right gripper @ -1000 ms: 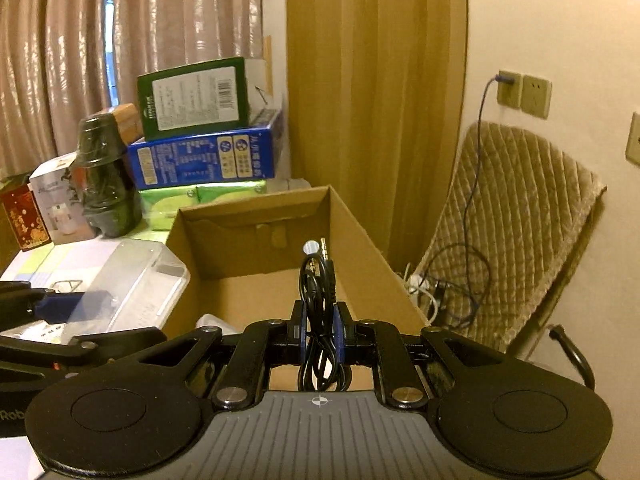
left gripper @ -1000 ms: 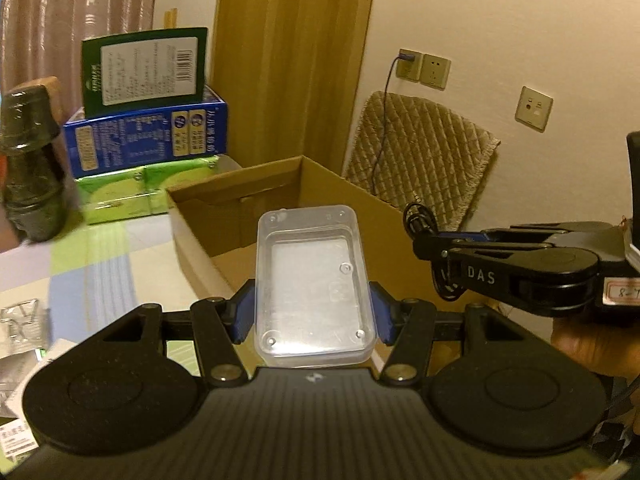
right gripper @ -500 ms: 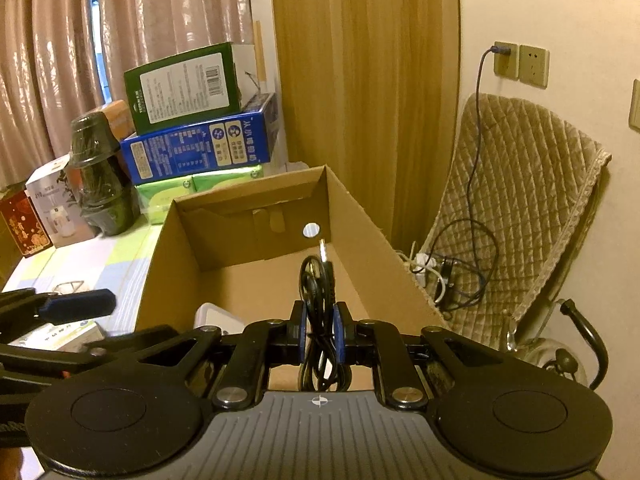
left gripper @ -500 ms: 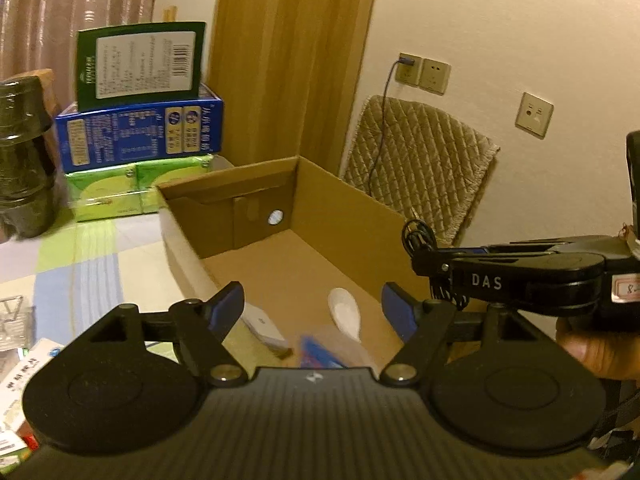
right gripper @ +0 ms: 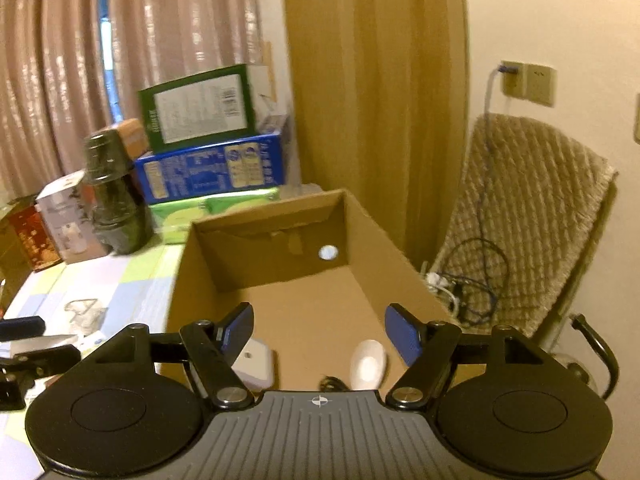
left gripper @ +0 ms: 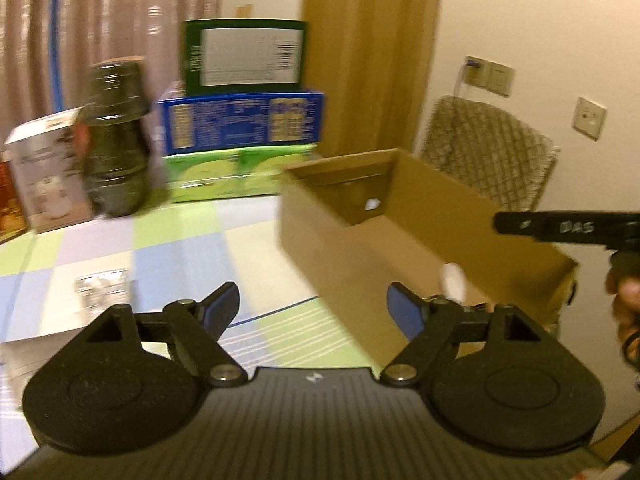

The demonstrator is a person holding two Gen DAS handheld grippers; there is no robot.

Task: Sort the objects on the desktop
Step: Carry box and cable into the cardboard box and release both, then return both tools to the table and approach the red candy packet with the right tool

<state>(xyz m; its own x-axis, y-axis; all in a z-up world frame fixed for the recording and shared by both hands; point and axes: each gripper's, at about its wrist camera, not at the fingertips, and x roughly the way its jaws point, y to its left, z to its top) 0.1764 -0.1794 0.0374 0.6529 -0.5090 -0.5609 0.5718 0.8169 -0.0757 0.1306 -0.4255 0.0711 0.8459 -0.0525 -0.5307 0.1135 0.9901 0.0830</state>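
I judged this the letting-go step of the sorting: my right gripper [right gripper: 319, 330] hung over the cardboard box [right gripper: 404, 268], its jaws opening with nothing between them. Low in the frame, just under those jaws on the box floor, lay a white oval thing [right gripper: 368, 364], a white square thing [right gripper: 256, 362] and a dark bit of cable [right gripper: 332, 382] at the bottom edge. My left gripper [left gripper: 313, 304] was likewise opening and empty, over the checked tablecloth [left gripper: 180, 248] left of the box. Next would call for reaching the clear crinkled packet [left gripper: 102, 288] at left centre and closing on it squarely.
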